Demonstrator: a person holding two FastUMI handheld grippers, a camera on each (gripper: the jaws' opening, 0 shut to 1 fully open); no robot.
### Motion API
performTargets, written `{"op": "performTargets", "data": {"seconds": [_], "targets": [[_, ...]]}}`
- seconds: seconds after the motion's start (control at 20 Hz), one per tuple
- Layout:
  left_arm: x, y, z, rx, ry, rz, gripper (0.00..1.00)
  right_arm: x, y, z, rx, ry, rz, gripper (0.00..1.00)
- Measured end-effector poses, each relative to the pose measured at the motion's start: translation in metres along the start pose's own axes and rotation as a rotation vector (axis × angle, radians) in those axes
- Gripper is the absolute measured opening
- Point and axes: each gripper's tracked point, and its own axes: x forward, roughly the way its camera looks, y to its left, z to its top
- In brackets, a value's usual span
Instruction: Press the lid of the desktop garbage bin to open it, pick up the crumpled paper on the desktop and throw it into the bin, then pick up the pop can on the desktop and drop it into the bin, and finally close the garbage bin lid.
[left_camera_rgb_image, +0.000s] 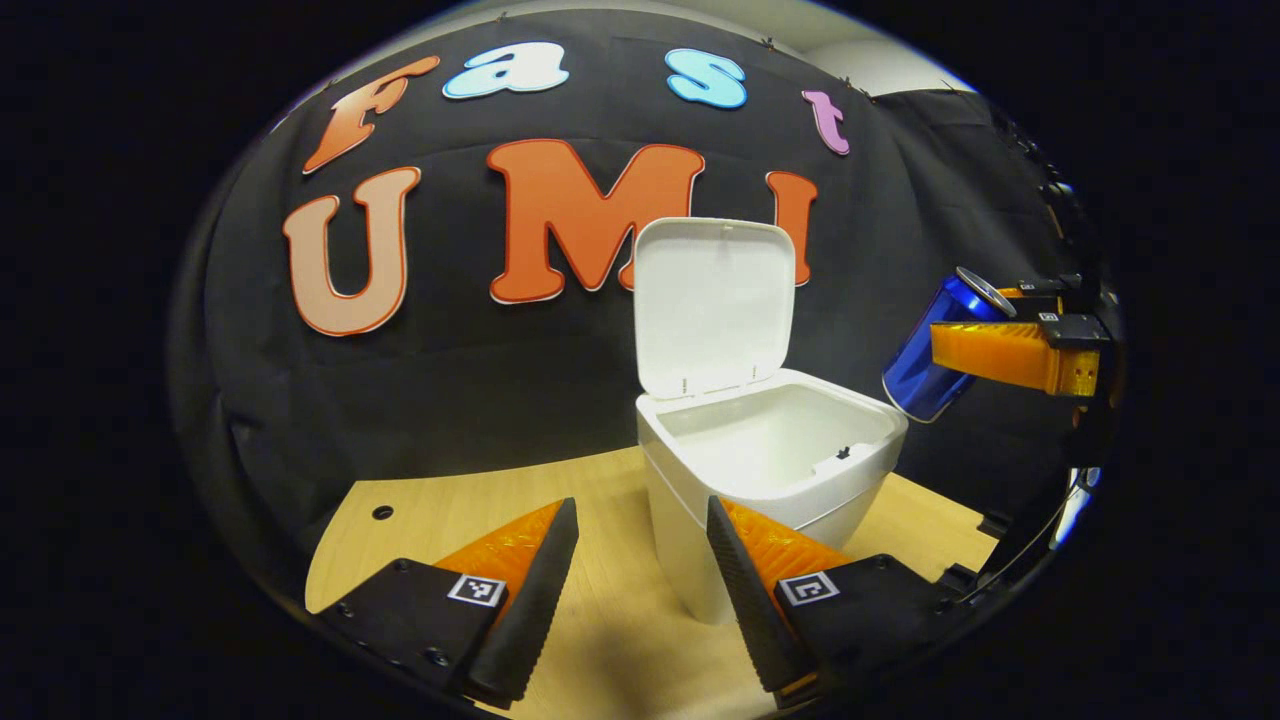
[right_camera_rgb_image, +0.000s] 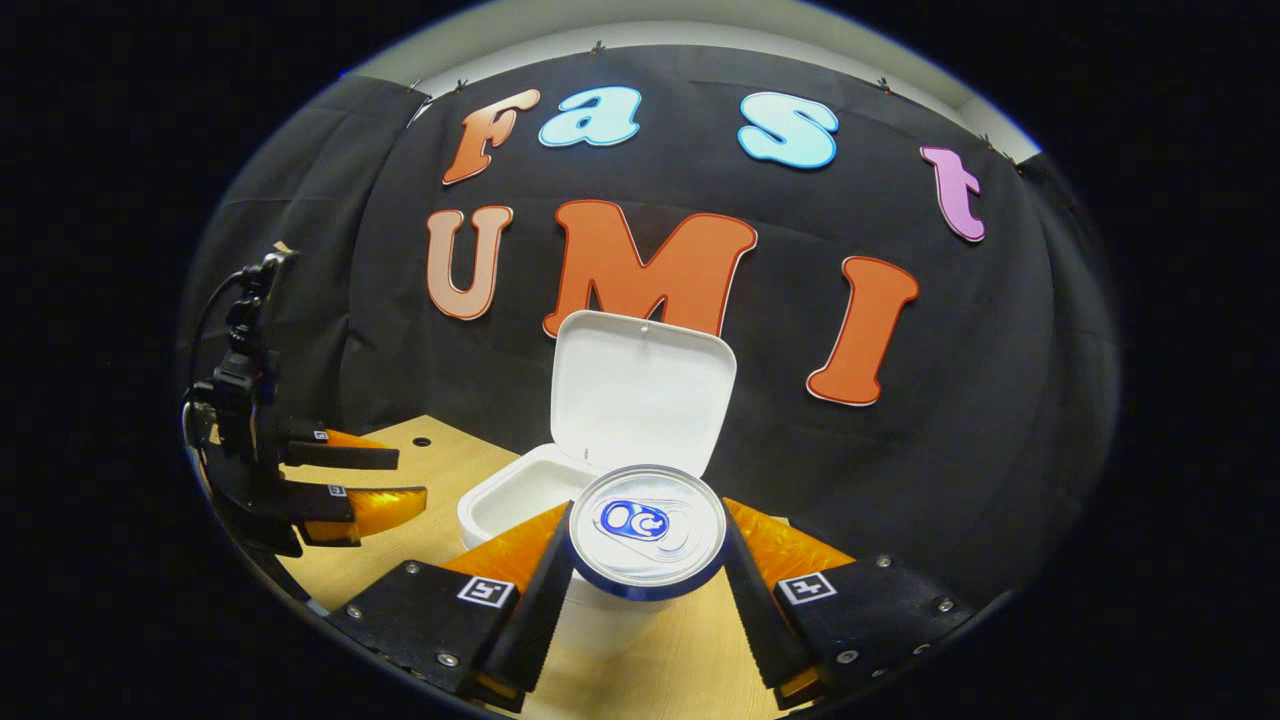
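Plainly, the pop-can step is in hand; the pop can (right_camera_rgb_image: 647, 533) is clamped between both fingers of the right claw (right_camera_rgb_image: 647, 590), its top turned toward that claw's camera, and it is carried in the air near the garbage bin (left_camera_rgb_image: 745, 500), off to one side of the bin's rim and tilted, as seen from the left gripper view (left_camera_rgb_image: 935, 350). The lid (left_camera_rgb_image: 712, 305) is raised upright behind the bin's mouth, so the opening is free; the crumpled paper is not made out on the bench (left_camera_rgb_image: 460, 520) around the bin, and it may already lie inside, though the bin's floor is poorly seen. The left claw (left_camera_rgb_image: 640, 590) is held apart with nothing between its fingers, just before the bin. What is called for next is that the can be brought over the bin's mouth and released there; afterwards the lid is to be pressed down shut.
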Motion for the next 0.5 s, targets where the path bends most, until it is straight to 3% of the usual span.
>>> {"op": "performTargets", "data": {"seconds": [0.5], "targets": [[-0.041,0.052,-0.024,-0.063,0.032,0.212,0.82,0.046,0.004,-0.023,-0.035,0.071,0.078,0.81]]}}
